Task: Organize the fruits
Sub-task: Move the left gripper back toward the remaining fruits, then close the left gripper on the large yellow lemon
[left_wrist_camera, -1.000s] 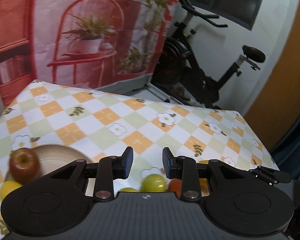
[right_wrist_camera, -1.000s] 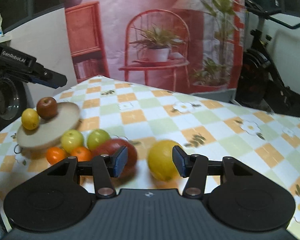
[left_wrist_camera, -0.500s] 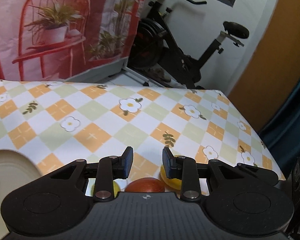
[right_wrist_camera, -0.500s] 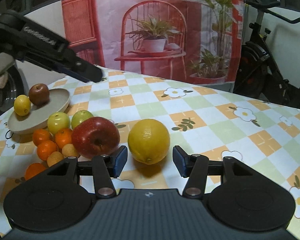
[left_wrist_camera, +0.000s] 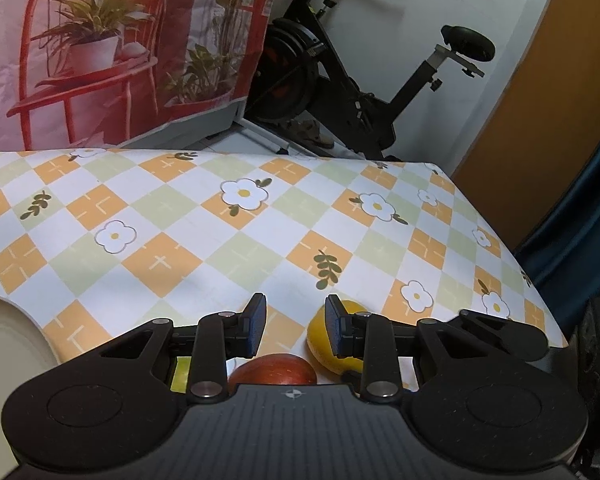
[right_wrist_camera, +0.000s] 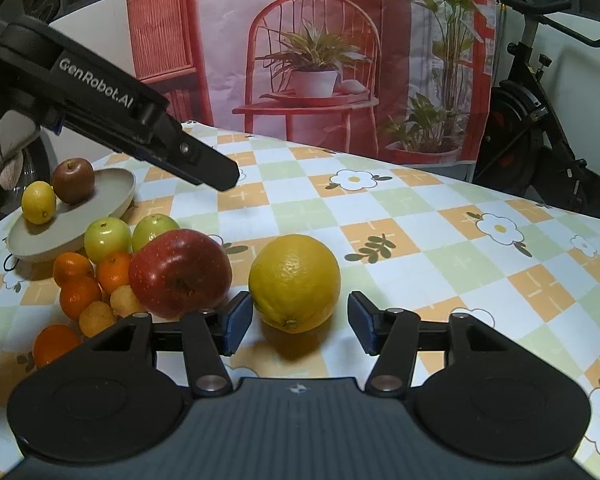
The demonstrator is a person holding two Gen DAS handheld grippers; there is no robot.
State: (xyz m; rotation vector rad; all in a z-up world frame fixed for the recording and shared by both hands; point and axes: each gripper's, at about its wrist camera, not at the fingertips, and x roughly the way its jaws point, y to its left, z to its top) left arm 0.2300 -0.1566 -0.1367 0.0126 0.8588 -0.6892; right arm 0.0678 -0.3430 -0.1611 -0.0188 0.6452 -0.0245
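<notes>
Approach step: right gripper (right_wrist_camera: pixel 296 322) jaws opening, large lemon (right_wrist_camera: pixel 295 282) just ahead, ungrasped. Next: advance, clench, carry to plate (right_wrist_camera: pixel 118 196). Left gripper (left_wrist_camera: pixel 295 322) narrow, empty.

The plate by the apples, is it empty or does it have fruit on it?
Not empty. The plate holds two fruits: a small lemon and a dark red apple.

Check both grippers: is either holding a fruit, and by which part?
Nothing is held. The left gripper is empty; the right gripper is opening, its pads clear of the big lemon ahead.
</notes>
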